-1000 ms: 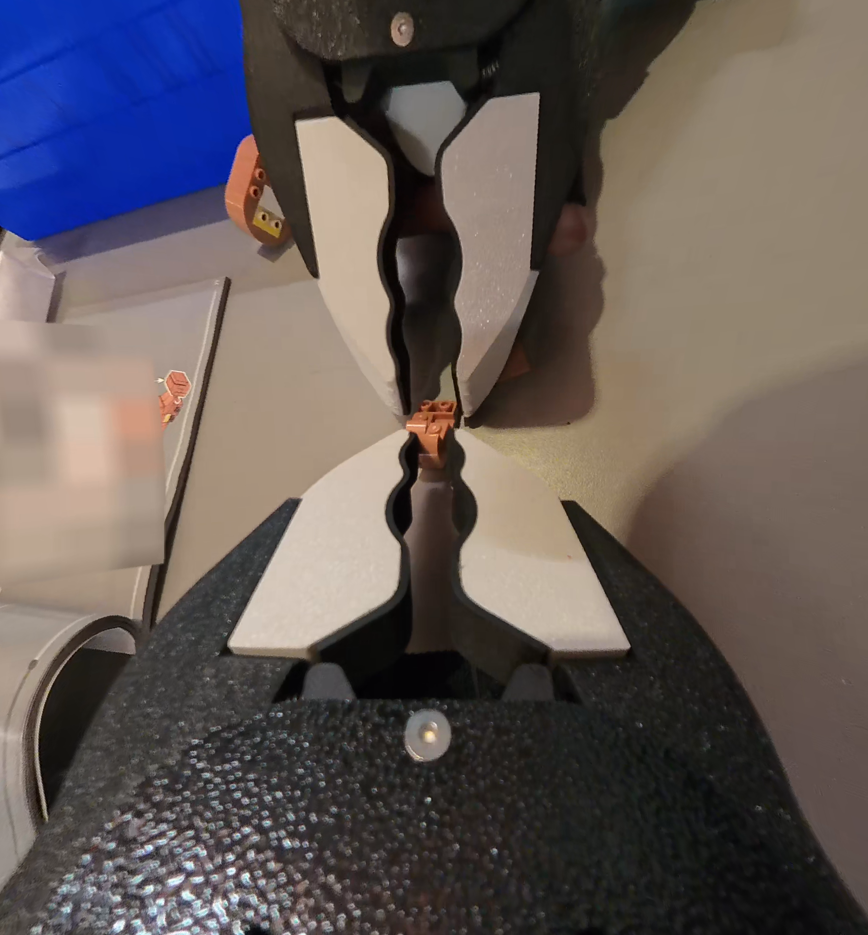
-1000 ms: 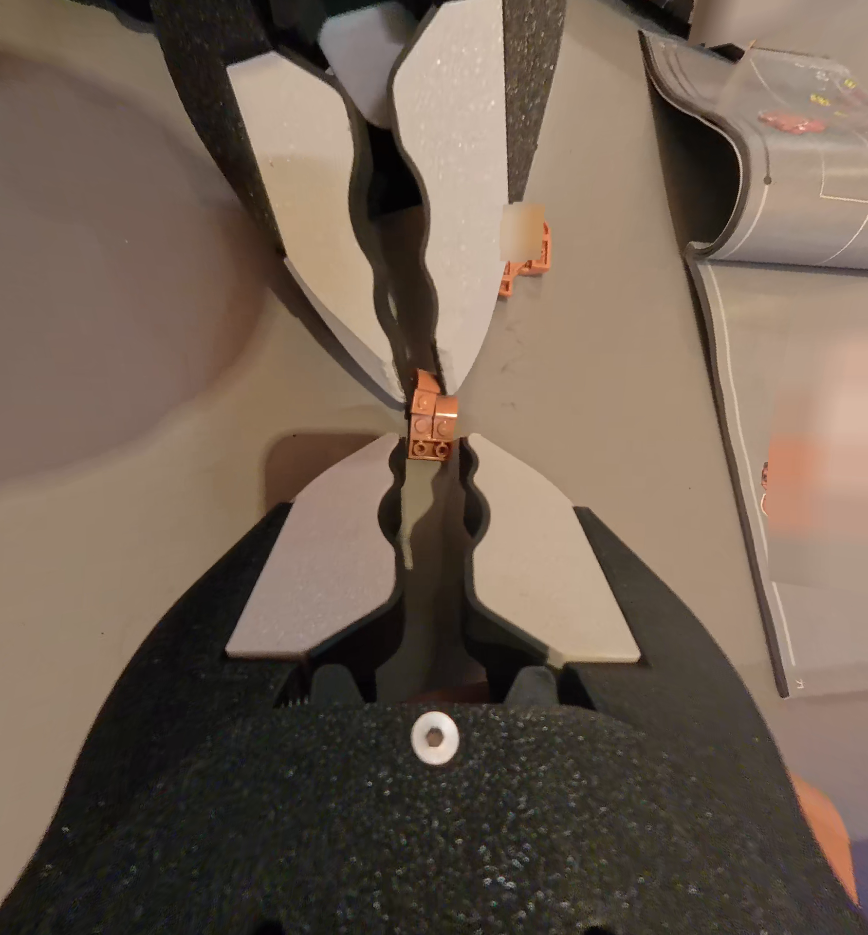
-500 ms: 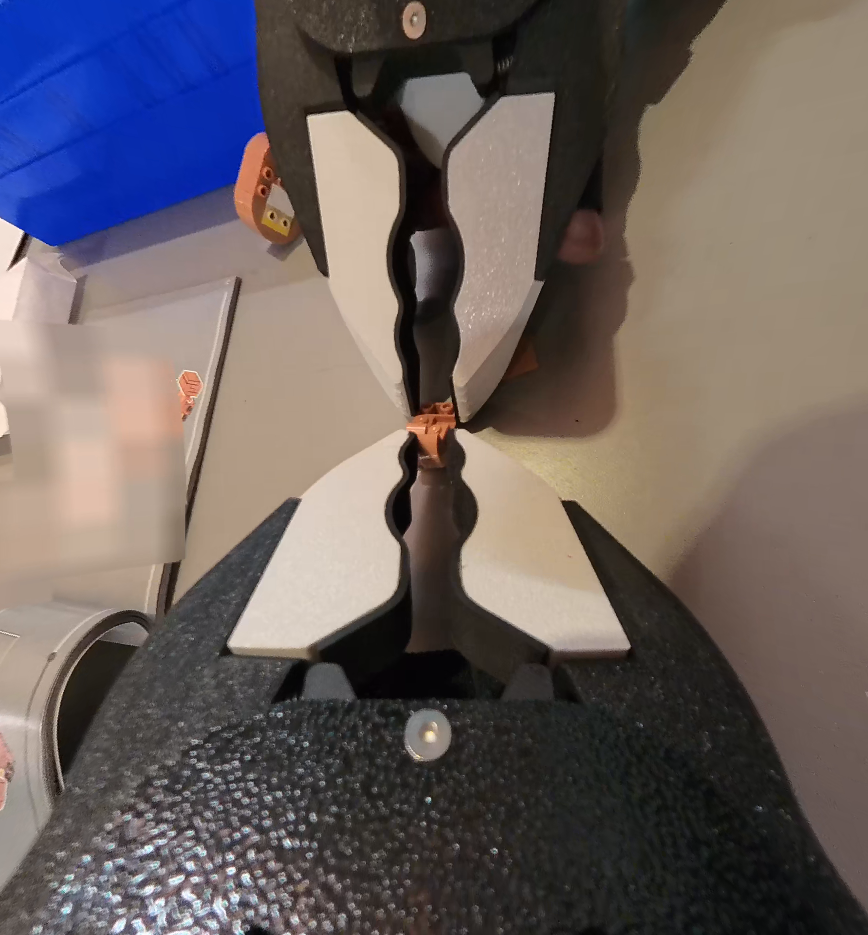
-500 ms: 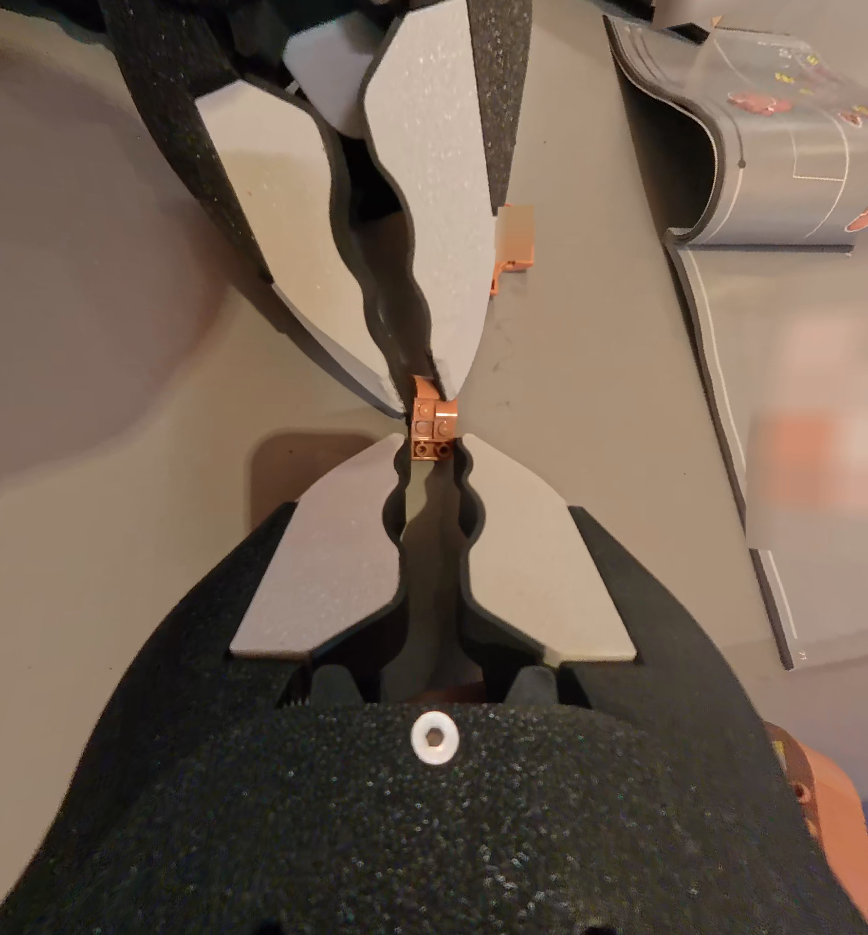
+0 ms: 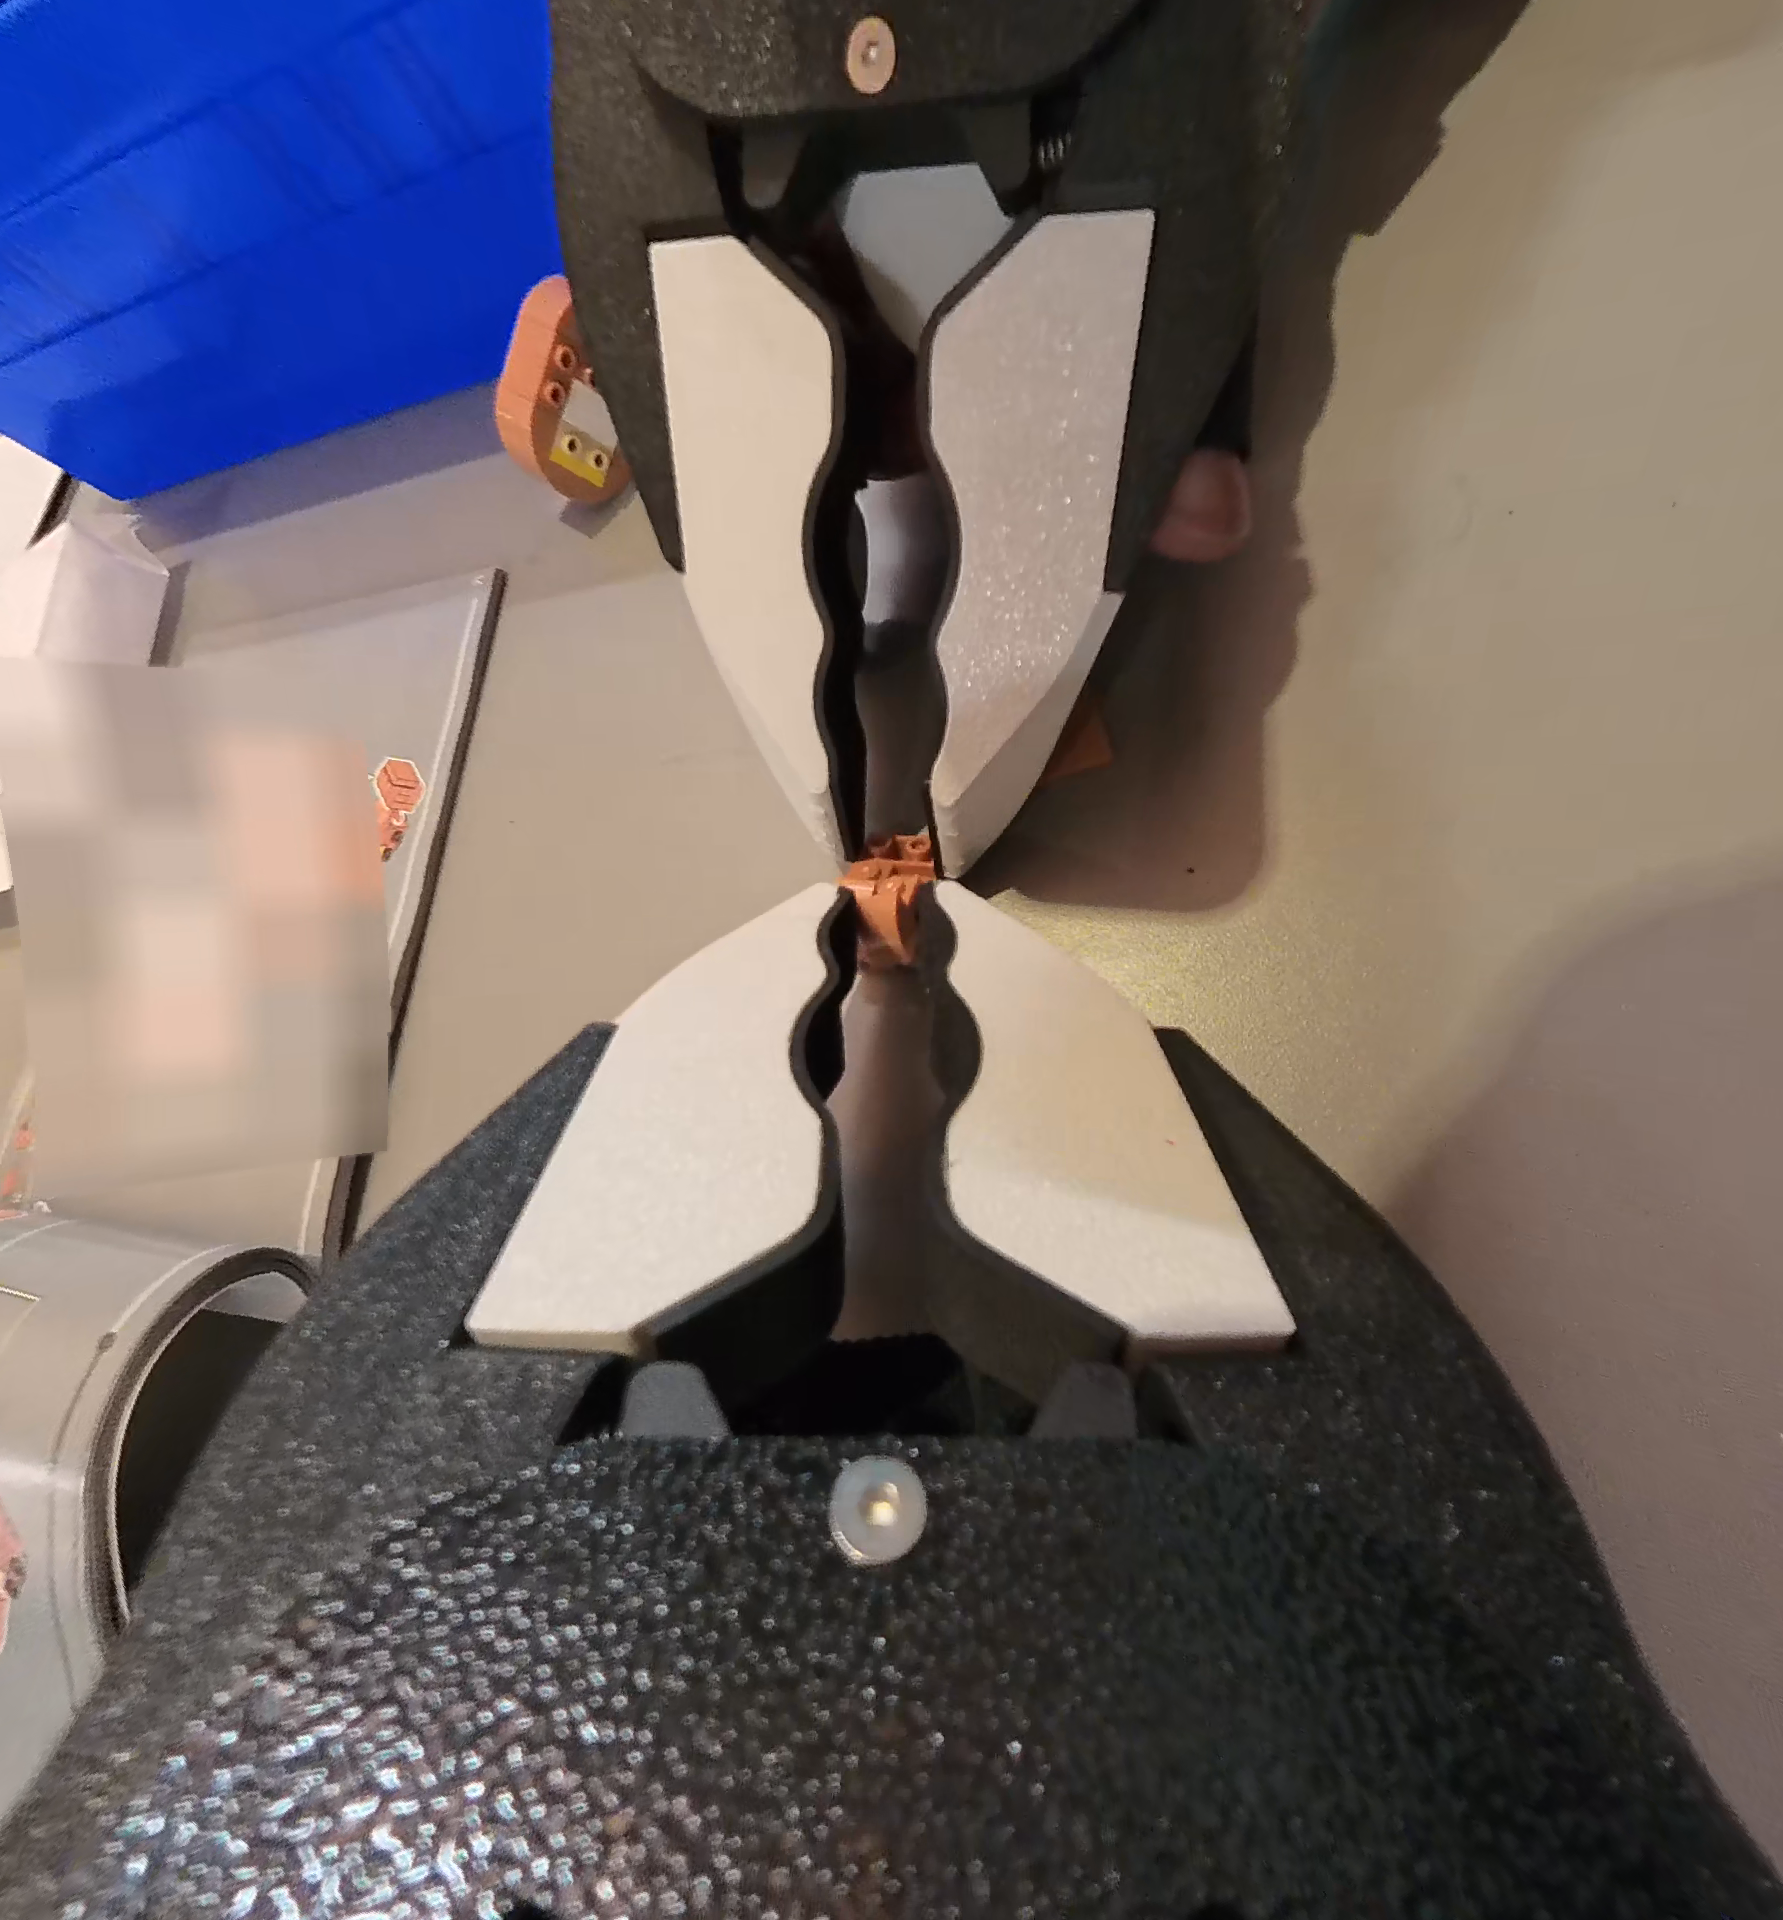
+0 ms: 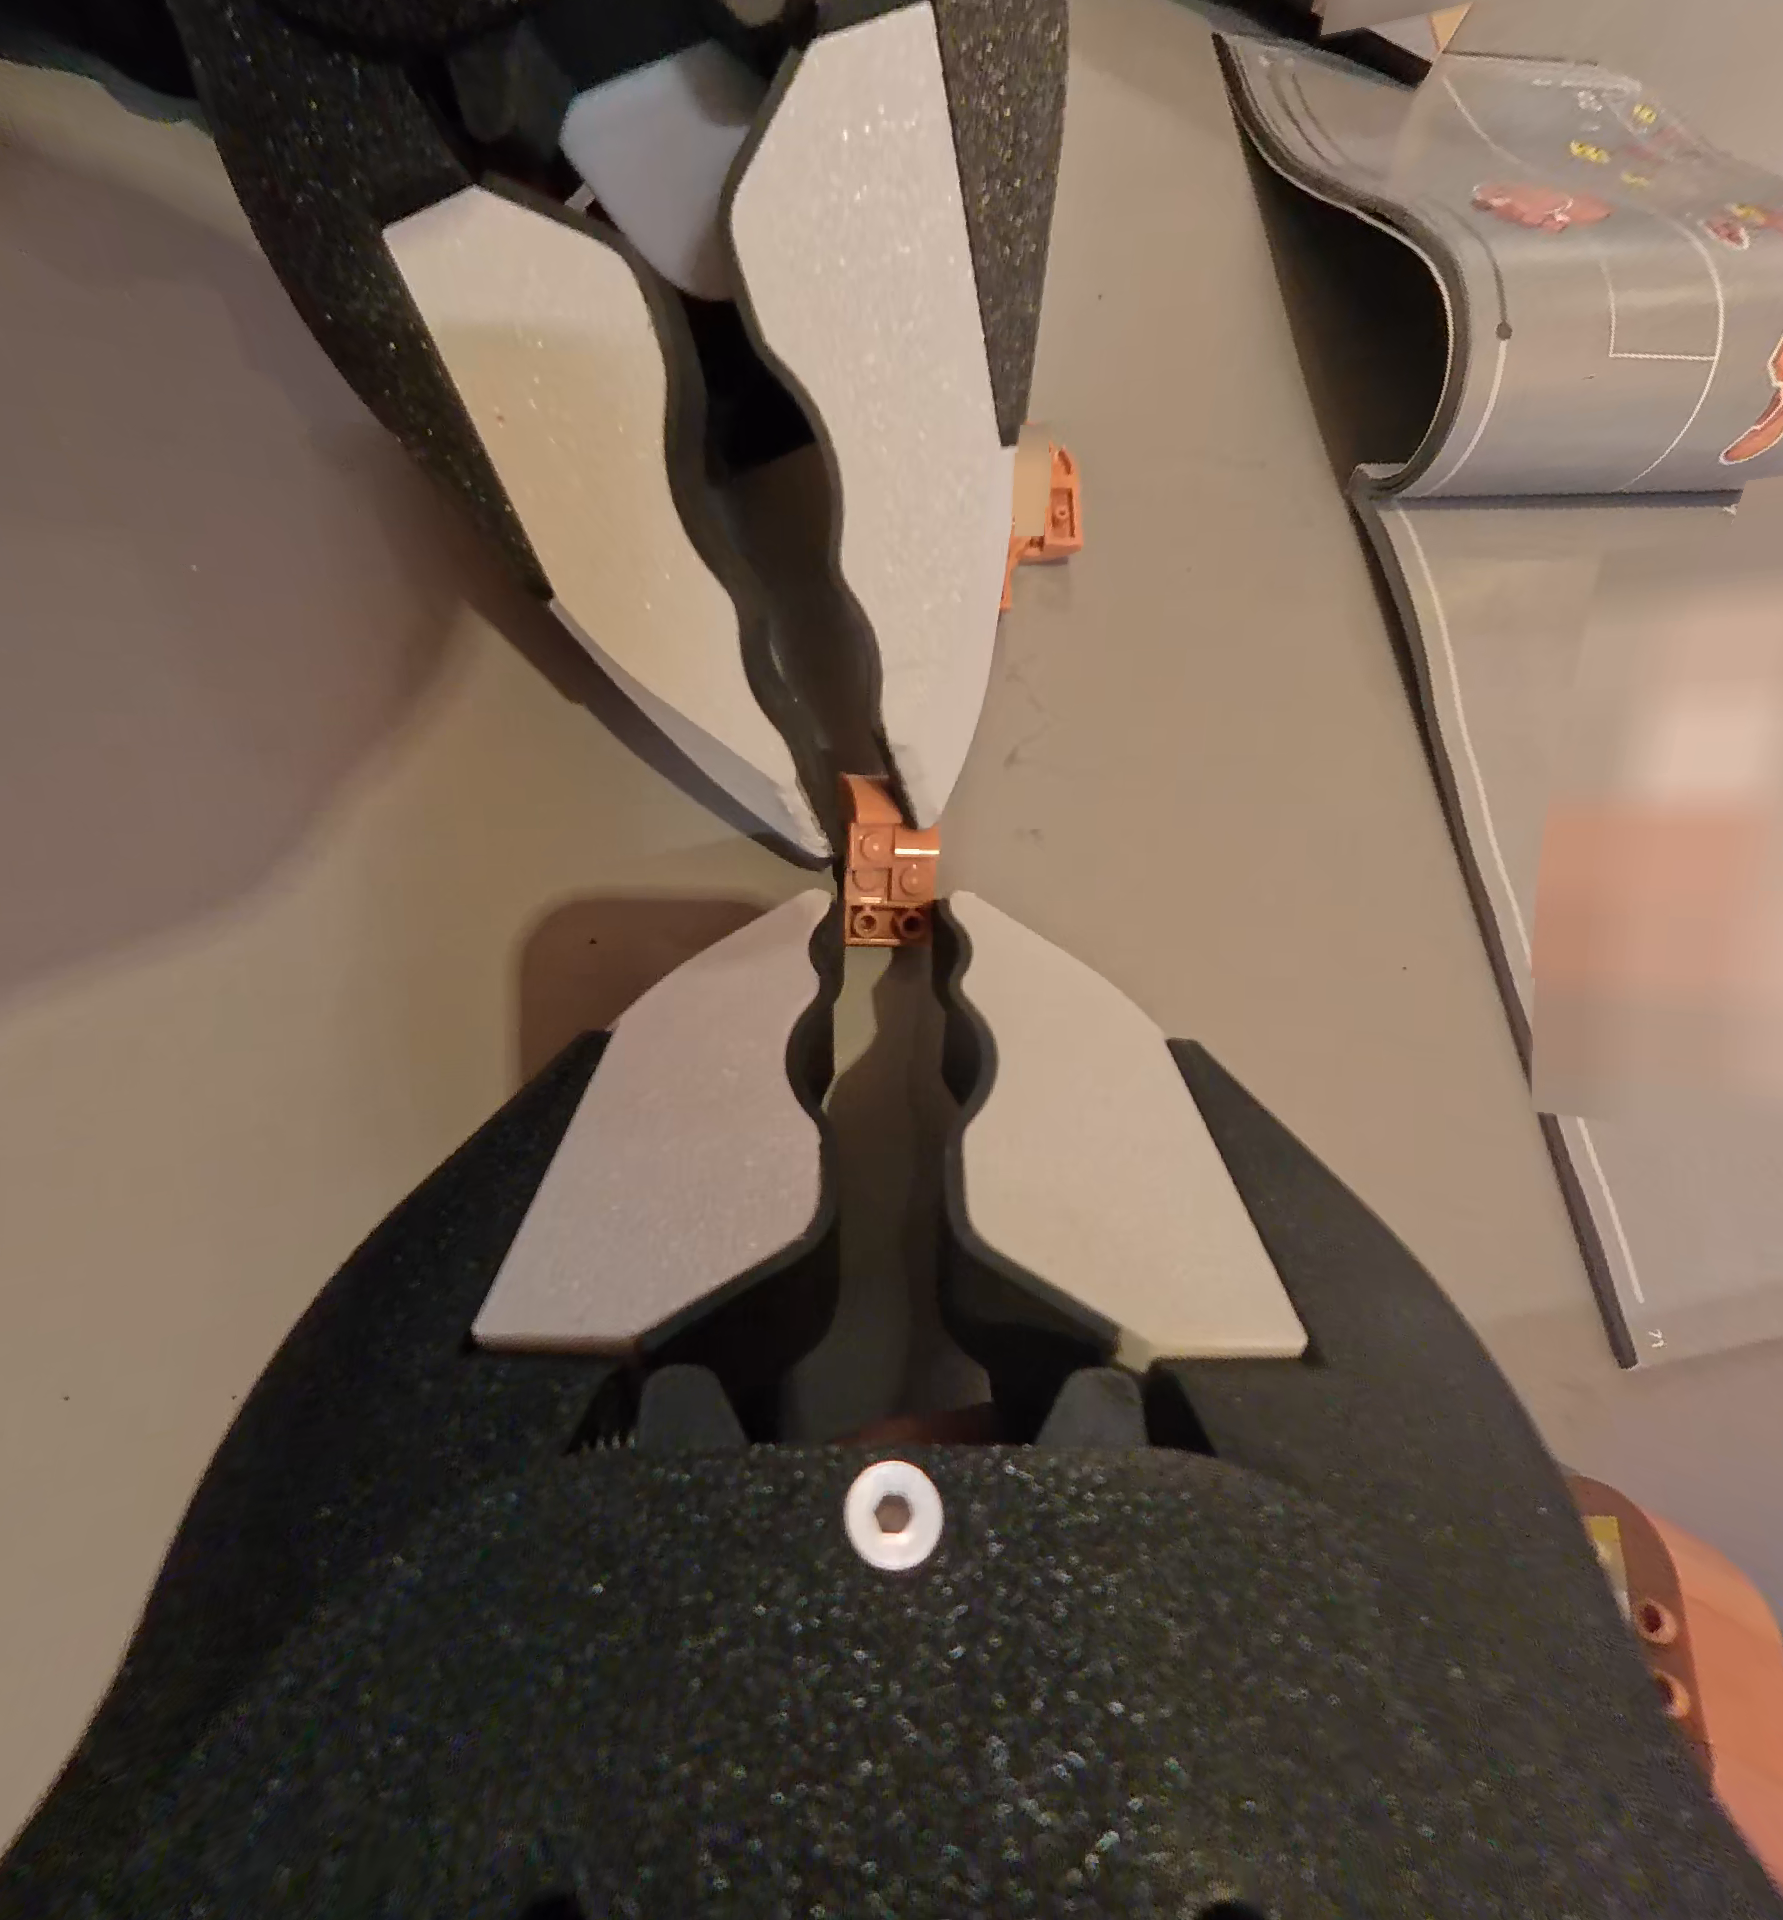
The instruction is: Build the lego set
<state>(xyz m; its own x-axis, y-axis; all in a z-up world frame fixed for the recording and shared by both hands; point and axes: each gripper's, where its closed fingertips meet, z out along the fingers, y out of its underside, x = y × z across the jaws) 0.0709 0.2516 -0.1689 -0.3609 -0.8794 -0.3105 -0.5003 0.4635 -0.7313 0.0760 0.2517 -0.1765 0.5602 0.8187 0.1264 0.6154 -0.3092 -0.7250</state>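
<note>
The small orange-brown brick cluster [image 6: 889, 883] hangs above the grey bench [image 6: 1178, 831], caught between two claws that meet tip to tip. The right claw [image 6: 889, 920] is narrowed on the studded end, its grey pads [image 6: 1032, 1039] pressing both sides. The left claw [image 5: 889, 914] pinches the opposite, rounded end of the same cluster just as tightly. Beside the left claw lies another small orange piece [image 6: 1048, 509] on the bench. A curled grey instruction booklet [image 6: 1645, 343] lies to the right, a larger brown brick build [image 5: 554, 416] sits near a blue bin [image 5: 222, 208].
</note>
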